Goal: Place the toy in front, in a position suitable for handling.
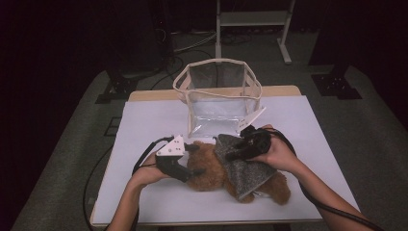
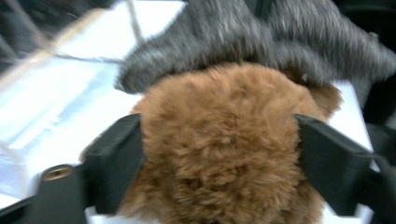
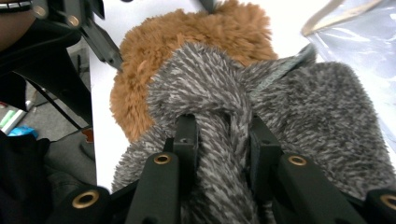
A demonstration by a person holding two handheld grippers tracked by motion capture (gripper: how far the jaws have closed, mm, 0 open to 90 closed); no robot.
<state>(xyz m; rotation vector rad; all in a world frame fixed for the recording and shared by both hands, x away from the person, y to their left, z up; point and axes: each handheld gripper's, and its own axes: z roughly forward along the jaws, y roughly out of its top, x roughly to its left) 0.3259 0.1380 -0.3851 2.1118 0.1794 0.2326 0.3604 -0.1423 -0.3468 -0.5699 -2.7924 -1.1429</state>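
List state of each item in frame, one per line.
brown plush toy: lying on the table, fingers of left gripper either side of its furry body
grey fleece garment: partly on the toy, a fold pinched by right gripper
clear bag: upright, open on top

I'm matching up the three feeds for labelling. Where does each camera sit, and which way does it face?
High view: above the person's side, facing forward and down on the white table; both forearms, left gripper and right gripper show.
Left gripper view: rides the left gripper, looking along its jaws either side of the brown plush toy.
Right gripper view: rides the right gripper, jaws pinching the grey fleece garment.
Shared: toy, garment and clear bag appear in all three.
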